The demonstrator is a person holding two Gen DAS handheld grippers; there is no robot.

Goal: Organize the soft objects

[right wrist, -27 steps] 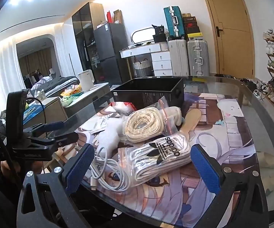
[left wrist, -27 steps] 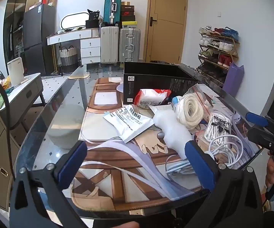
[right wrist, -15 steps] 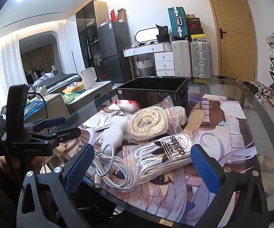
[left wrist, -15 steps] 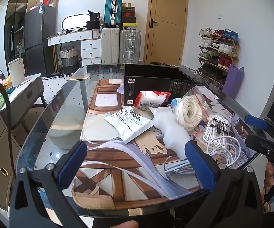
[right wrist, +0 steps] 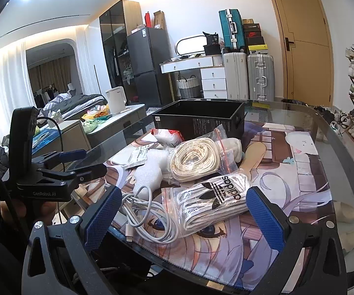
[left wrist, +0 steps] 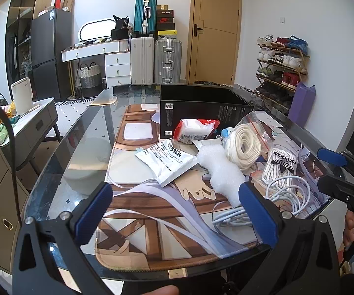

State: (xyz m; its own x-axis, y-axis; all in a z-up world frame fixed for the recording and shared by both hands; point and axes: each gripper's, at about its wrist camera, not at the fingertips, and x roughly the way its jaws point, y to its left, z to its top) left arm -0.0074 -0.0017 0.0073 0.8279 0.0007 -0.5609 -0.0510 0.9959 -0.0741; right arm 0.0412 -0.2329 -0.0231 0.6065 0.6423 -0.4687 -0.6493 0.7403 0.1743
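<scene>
Room, left wrist view: we see a glass counter [left wrist: 83, 147] with a printed mat [left wrist: 152, 211], suitcases and a door behind.
Left tool [left wrist: 174, 211]: we hold it wide, nothing between its blue pads, over the counter's near edge.
Soft things: a white sachet [left wrist: 166, 161], a foam piece [left wrist: 222, 172], a bagged rope coil [left wrist: 244, 145], bagged laces [left wrist: 279, 168] and a white cable [left wrist: 287, 196] crowd the right side of the mat; a black box [left wrist: 201, 108] stands behind them toward the far edge.
Right wrist view, right tool [right wrist: 182, 216]: wide, gripping nothing, at the near edge, with the laces [right wrist: 213, 201] and cable [right wrist: 150, 213] lying between its pads.
Left tool here [right wrist: 78, 164]: wide, at the counter's left edge.
</scene>
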